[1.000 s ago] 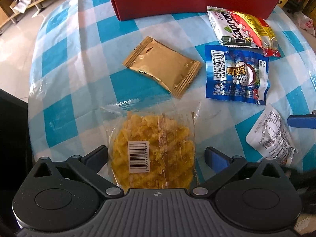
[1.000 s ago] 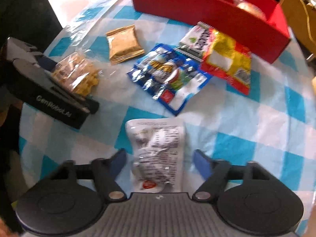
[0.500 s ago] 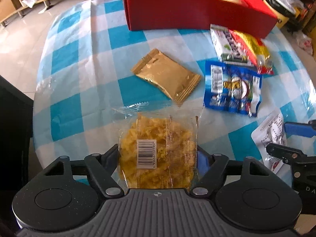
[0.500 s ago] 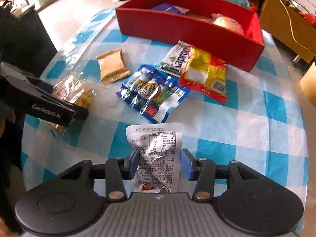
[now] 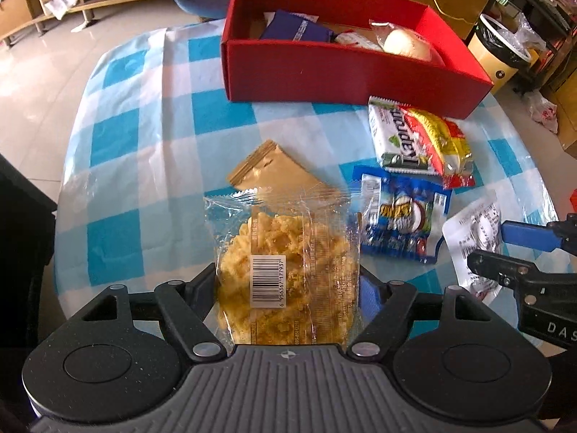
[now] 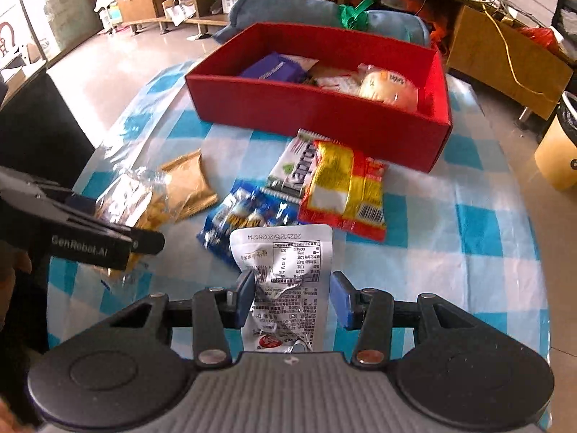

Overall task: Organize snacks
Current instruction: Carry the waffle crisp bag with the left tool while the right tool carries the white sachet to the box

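Observation:
My left gripper (image 5: 288, 285) is shut on a clear bag of yellow crisps (image 5: 288, 252), held a little above the checked tablecloth (image 5: 151, 137). My right gripper (image 6: 292, 292) is shut on a white printed packet (image 6: 285, 270), also raised off the table. Each gripper shows in the other's view, the right gripper (image 5: 519, 252) at the right edge and the left gripper (image 6: 108, 241) at the left edge. A red box (image 6: 306, 112) stands at the far side with a purple pack (image 6: 274, 68) and a round bun pack (image 6: 386, 86) inside.
On the cloth lie a gold packet (image 5: 274, 176), a blue pack (image 5: 400, 216), a green-white pack (image 5: 396, 140) and a red-yellow pack (image 6: 342, 191). A lined bin (image 6: 555, 151) stands right of the table, and dark furniture (image 5: 21, 216) at its left edge.
Both grippers closed on their packets and lifted them off the cloth. Both views tipped up, so the inside of the red box now shows.

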The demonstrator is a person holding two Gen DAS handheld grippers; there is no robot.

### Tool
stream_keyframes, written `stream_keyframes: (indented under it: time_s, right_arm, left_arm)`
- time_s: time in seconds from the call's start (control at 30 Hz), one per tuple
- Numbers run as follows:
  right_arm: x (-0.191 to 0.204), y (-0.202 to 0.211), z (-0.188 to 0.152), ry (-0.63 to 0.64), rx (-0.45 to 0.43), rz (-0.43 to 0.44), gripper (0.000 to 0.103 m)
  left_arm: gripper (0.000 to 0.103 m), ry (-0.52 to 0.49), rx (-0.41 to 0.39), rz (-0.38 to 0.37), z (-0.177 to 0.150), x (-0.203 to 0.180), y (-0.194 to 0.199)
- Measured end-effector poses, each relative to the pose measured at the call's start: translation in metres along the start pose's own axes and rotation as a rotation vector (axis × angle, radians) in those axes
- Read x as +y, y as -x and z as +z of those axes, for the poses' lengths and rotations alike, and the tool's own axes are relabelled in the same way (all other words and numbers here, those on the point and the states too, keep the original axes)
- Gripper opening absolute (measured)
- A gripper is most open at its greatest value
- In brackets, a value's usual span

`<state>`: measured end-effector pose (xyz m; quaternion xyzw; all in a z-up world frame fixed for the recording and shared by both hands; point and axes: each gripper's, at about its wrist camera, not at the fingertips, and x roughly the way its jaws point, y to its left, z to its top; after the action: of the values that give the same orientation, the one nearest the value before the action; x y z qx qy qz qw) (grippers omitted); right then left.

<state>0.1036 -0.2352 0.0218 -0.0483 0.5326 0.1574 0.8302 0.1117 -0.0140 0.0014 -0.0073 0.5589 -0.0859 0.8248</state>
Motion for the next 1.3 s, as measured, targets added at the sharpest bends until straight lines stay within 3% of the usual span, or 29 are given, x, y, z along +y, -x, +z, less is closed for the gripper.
stream_keyframes:
  time_s: [0.53,1.3]
  right_arm:
    - [-0.027,0.009,0.063,-0.084,-0.143,-0.022,0.04]
    - [-0.06,-0.015,0.132,-0.145,-0.197,-0.058,0.04]
  left_arm:
    - [0.08,0.012,-0.13,0.005,0.06,-0.012,0.011]
    - [0.08,0.03,-0.204,0.028,0.141,-0.026,-0.001]
